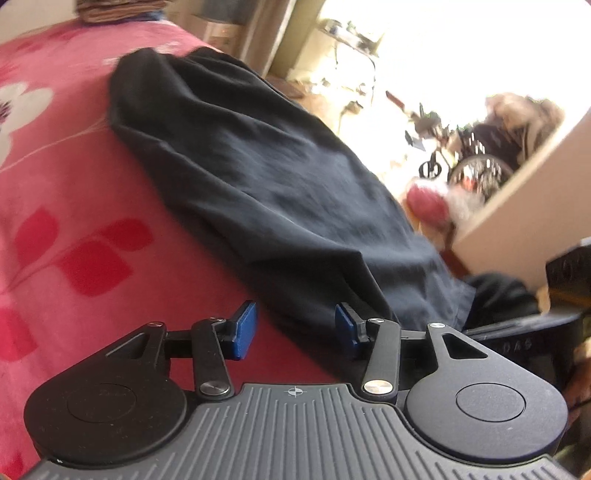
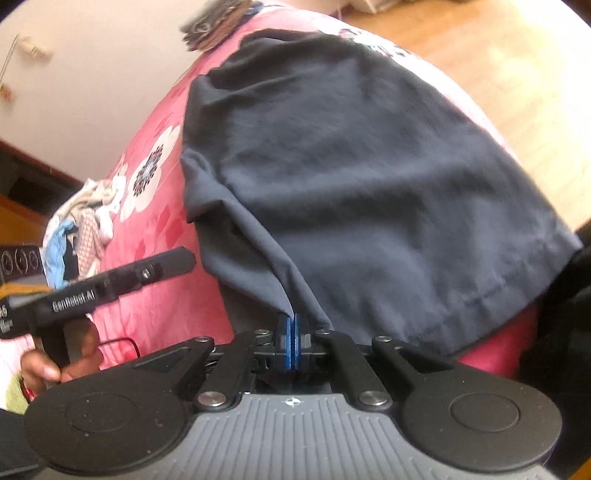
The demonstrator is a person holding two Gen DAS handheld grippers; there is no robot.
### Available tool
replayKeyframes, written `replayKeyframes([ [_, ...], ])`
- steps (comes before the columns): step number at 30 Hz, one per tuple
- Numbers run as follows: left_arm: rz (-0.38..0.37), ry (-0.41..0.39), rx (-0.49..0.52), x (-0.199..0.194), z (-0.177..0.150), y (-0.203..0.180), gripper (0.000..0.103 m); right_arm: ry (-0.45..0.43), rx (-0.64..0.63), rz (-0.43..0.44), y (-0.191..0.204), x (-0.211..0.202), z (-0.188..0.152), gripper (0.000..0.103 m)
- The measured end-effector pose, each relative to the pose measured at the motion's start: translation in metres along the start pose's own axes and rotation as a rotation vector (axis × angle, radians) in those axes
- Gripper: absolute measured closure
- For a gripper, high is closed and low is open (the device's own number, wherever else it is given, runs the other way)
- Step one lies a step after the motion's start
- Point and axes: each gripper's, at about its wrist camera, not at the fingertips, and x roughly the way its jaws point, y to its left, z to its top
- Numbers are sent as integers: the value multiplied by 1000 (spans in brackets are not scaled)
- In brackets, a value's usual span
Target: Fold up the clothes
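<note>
A dark navy garment (image 1: 258, 166) lies spread on a pink flowered bedspread (image 1: 74, 184). My left gripper (image 1: 295, 328) hovers at the garment's near edge. Its blue pads (image 1: 243, 328) stand apart, and cloth lies under the right one without being pinched. In the right wrist view the same garment (image 2: 369, 166) covers the middle of the bed, its stitched hem at the right. My right gripper (image 2: 291, 325) is shut on a fold of that cloth, which rises in a taut ridge from the pads.
A hand (image 2: 62, 362) holds the left tool's black body (image 2: 92, 295) at the left. A heap of mixed clothes (image 2: 81, 229) lies beyond the bed's left side. Striped fabric (image 2: 214, 26) sits at the bed's far end. Wooden floor (image 2: 498, 74) lies to the right. A wheeled frame (image 1: 480, 155) stands in the bright background.
</note>
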Motion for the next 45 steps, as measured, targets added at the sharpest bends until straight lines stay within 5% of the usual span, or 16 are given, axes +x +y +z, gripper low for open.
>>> replayKeyframes([
  [8,44,41,35,27,1,-12,56,3,-3,4,-3,-5,1,100],
  [13,59,44,30,28,1,-14,56,-105,-259,-99,26,-34,1,99],
  [16,70,46,34,29,2,-16,56,-143,-418,-39,49,-43,1,99],
  [20,67,42,21,28,5,-14,56,-5,-561,-15,65,-19,-12,99],
  [23,72,21,-27,23,8,-3,56,70,-580,-118,55,3,-27,100],
  [30,144,-58,-145,-5,11,29,56,82,-479,-92,39,3,-22,101],
  [33,205,-89,-51,-22,1,19,56,91,-434,-67,33,3,-18,101],
  [36,239,-122,168,-36,-16,-11,56,101,-386,-40,27,3,-14,101],
  [45,110,-114,832,-27,-74,-93,59,150,-221,32,8,0,-1,101],
])
